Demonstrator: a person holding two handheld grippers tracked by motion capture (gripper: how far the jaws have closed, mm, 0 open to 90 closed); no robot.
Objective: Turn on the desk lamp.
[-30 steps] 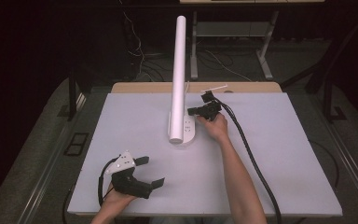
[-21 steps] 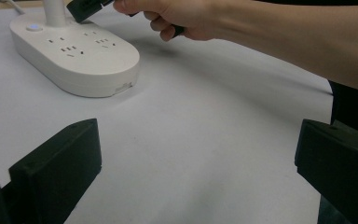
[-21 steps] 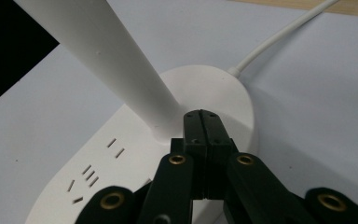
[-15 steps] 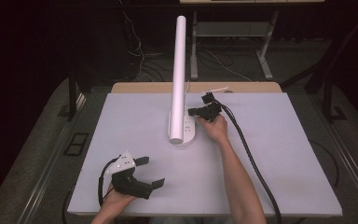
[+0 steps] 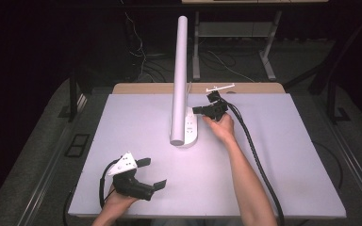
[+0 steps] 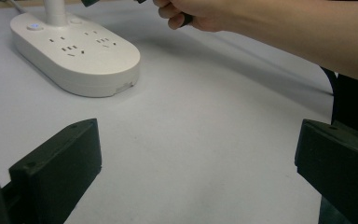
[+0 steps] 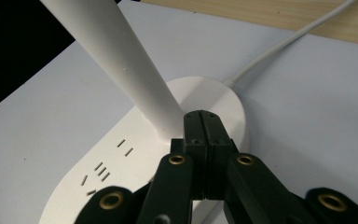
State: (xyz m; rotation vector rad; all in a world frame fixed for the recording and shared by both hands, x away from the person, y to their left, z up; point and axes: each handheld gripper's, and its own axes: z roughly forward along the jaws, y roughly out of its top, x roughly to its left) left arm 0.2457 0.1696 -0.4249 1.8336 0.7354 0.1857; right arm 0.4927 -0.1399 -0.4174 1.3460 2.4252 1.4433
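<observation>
Jaws of right gripper (image 7: 202, 122) pressed together over lamp base (image 7: 135, 163)

Two black fingers (image 6: 56, 168) of the left gripper (image 6: 196, 172) stand wide apart at the bottom corners over the pale desk (image 6: 205, 140). At upper left sits a white oval power strip base (image 6: 74, 58) with sockets. A hand (image 6: 196, 16) reaches in along the top edge.

Both tools are black, each with two blocky jaws on linked arms. The left tool (image 5: 147, 173) carries a grey three-cornered plate on top and a looping black cable; the right tool (image 7: 202, 116) shows brass-coloured screws at its joints and trails a thick black cable. Both forearms are bare, without sleeves.
</observation>
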